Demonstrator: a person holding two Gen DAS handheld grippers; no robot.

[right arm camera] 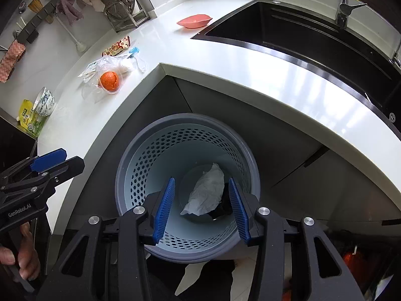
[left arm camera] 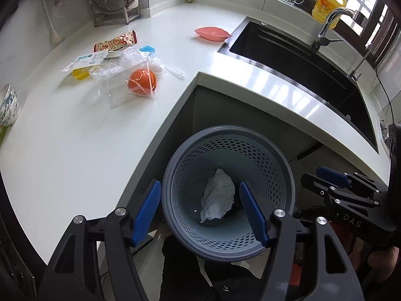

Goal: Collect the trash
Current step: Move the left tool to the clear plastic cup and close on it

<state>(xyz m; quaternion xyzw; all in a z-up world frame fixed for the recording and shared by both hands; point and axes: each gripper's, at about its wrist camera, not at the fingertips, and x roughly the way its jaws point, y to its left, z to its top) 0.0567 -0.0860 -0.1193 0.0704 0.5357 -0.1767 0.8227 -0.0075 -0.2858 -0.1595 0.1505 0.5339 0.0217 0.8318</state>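
Note:
A grey-blue perforated trash basket (left arm camera: 275,155) (right arm camera: 140,150) stands on the floor in the counter's corner. A crumpled white tissue (left arm camera: 218,195) (right arm camera: 205,193) lies at its bottom, beside a dark item (right arm camera: 221,209). My left gripper (left arm camera: 200,213) is open and empty above the basket; it also shows in the right wrist view (right arm camera: 50,159). My right gripper (right arm camera: 201,207) is open and empty over the basket; it also shows in the left wrist view (left arm camera: 330,175). On the counter lie a clear plastic bag (left arm camera: 120,62), an orange (left arm camera: 141,81) (right arm camera: 109,80) and a snack wrapper (left arm camera: 115,42) (right arm camera: 117,46).
White L-shaped counter (left arm camera: 75,138) with a black sink (left arm camera: 300,62) and faucet (left arm camera: 333,20). A pink dish (left arm camera: 213,33), a blue-bristled brush (left arm camera: 147,50), a yellow item (left arm camera: 80,73), a bowl (left arm camera: 8,105), a steamer rack (left arm camera: 115,5) and a yellow bottle (left arm camera: 325,2) stand around.

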